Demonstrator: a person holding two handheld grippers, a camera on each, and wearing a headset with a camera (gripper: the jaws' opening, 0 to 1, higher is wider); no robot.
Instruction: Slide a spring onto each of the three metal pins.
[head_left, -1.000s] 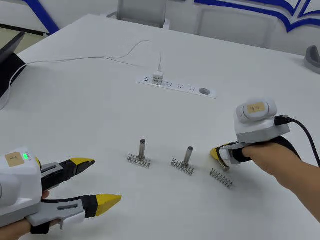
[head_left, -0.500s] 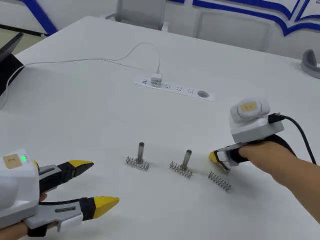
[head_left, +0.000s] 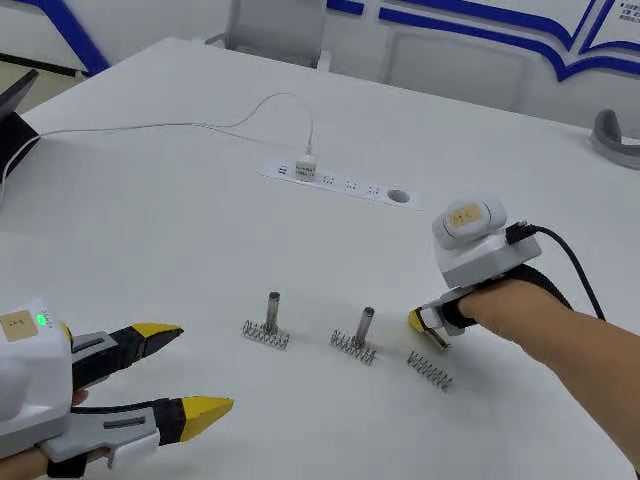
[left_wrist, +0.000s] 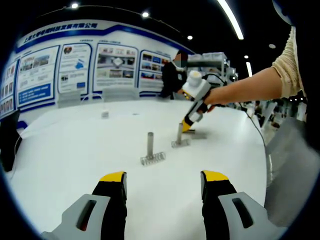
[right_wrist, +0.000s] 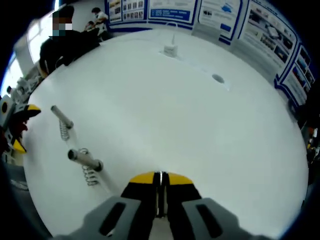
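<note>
Left claw (head_left: 205, 368): released, yellow-tipped jaws spread wide; held low over the near part of the counter (head_left: 150, 220), pointing toward the pins.
Right claw (head_left: 418, 322): clenched, jaws pressed together to a thin seam in the right gripper view; tip angled down at the counter surface; cannot tell whether anything is pinched.
First pin (head_left: 272, 305): upright on the counter, ahead of the left claw and well apart from it.
First spring (head_left: 265, 335): lying flat at the foot of the first pin, on the side nearer the left claw; not on the pin.
Second pin (head_left: 366, 325): upright, between the first pin and the right claw, near the right claw's tip.
Second spring (head_left: 352, 347): lying flat at the foot of the second pin; not threaded on.
Third spring (head_left: 428, 370): loose on the counter, just beside the right claw's tip, apart from both pins.
Socket strip (head_left: 345, 185): set into the counter, far beyond both claws.
Strip contents: white plug (head_left: 305, 165) seated in one socket; white cable (head_left: 150, 125) trailing off on the left claw's side.
</note>
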